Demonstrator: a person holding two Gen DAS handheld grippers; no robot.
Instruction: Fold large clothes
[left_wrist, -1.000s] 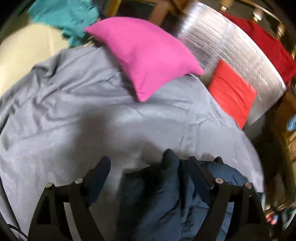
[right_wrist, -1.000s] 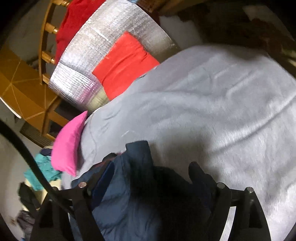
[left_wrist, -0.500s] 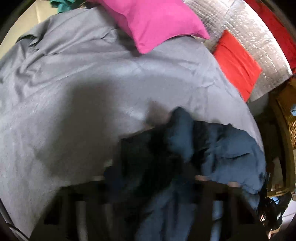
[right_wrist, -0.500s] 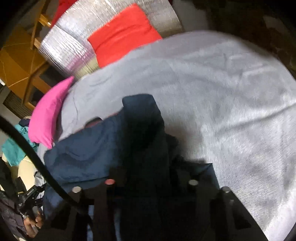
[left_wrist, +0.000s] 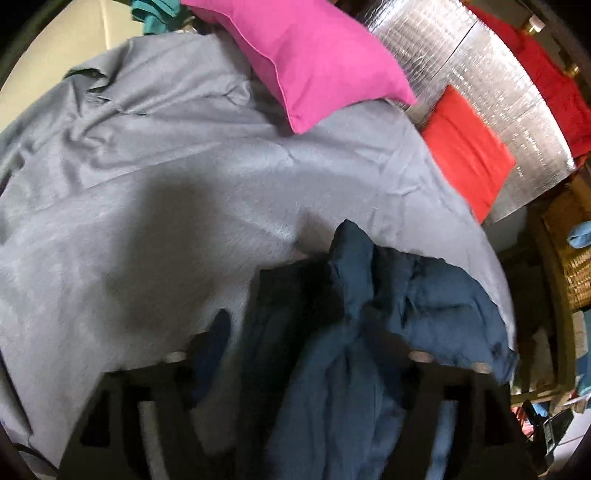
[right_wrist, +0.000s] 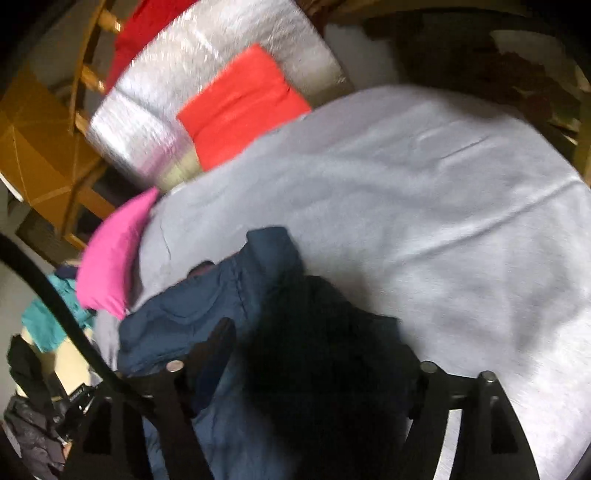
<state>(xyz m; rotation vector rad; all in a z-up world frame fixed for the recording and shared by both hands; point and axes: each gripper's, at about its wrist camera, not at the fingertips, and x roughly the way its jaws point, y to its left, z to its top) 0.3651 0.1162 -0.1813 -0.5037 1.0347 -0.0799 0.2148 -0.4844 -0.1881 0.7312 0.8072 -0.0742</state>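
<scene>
A dark navy padded jacket (left_wrist: 373, 325) hangs bunched between the fingers of my left gripper (left_wrist: 306, 347), above the grey bed sheet (left_wrist: 166, 206). The same jacket (right_wrist: 258, 332) fills the fingers of my right gripper (right_wrist: 317, 354) in the right wrist view, over the grey sheet (right_wrist: 424, 206). Both grippers look shut on folds of the jacket; the cloth hides the fingertips on the inner side. The jacket is crumpled, with its lower part hanging out of view.
A pink pillow (left_wrist: 310, 55) lies at the head of the bed. A silver foil-covered pad (left_wrist: 487, 74) with a red cushion (left_wrist: 465, 147) leans at the right. Teal cloth (left_wrist: 155, 14) lies behind the pillow. A wicker basket (left_wrist: 569, 254) stands beside the bed.
Both grippers swung with the jacket: it lifted and spread out half a second ago, and now hangs closer to the fingers again. The views shifted over the bed.
</scene>
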